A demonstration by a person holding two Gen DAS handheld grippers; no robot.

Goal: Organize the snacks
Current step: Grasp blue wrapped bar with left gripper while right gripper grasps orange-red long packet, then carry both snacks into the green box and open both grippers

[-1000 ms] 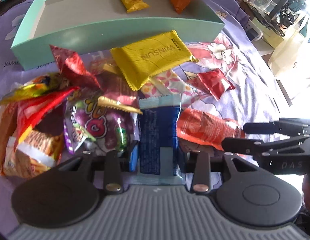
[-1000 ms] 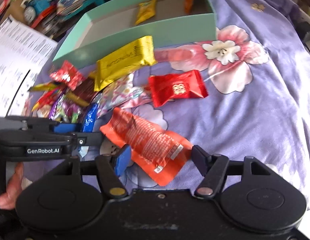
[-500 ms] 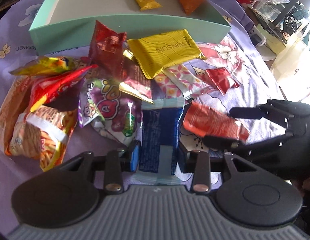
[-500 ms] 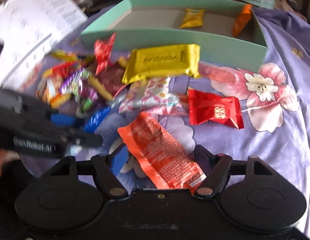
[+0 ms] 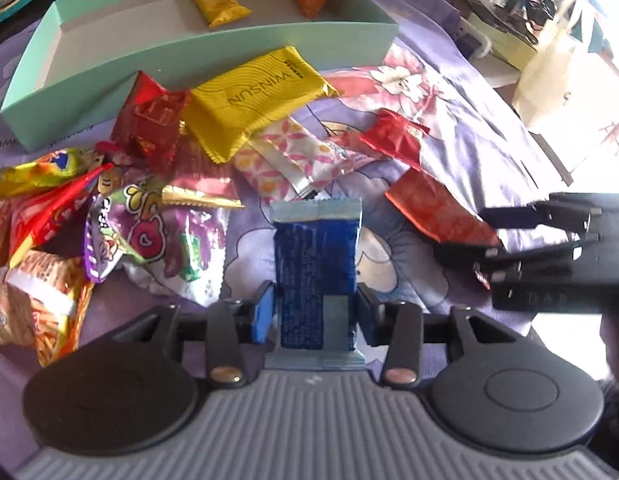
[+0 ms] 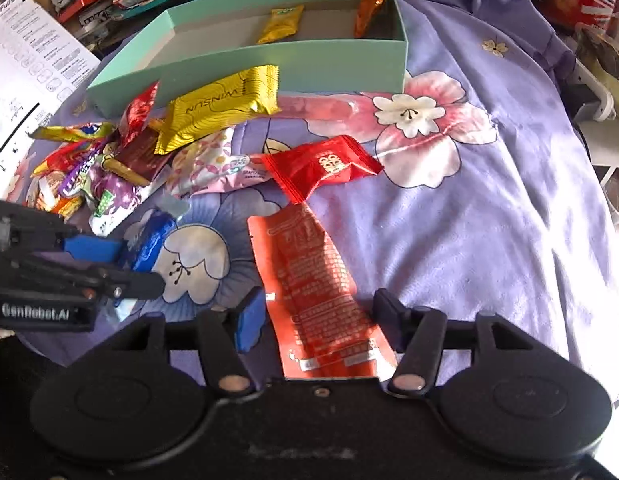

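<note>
Blue packet (image 5: 315,268) between left gripper (image 5: 314,312) jaws (loose).

left tool (image 5: 313,312) angled steeply down, its jaws just widened; right tool (image 6: 317,316) likewise, jaws just narrowed.

My left gripper (image 5: 314,312) has just been opening its jaws, with the blue wafer pack (image 5: 315,264) sitting between them, small gaps either side. Above it, center frame, there's a yellow WINSUN pack (image 5: 253,96) right in front of the mint box (image 5: 213,52). Other gripper (image 5: 549,256) pokes in at right, at an orange packet (image 5: 441,210).
</note>
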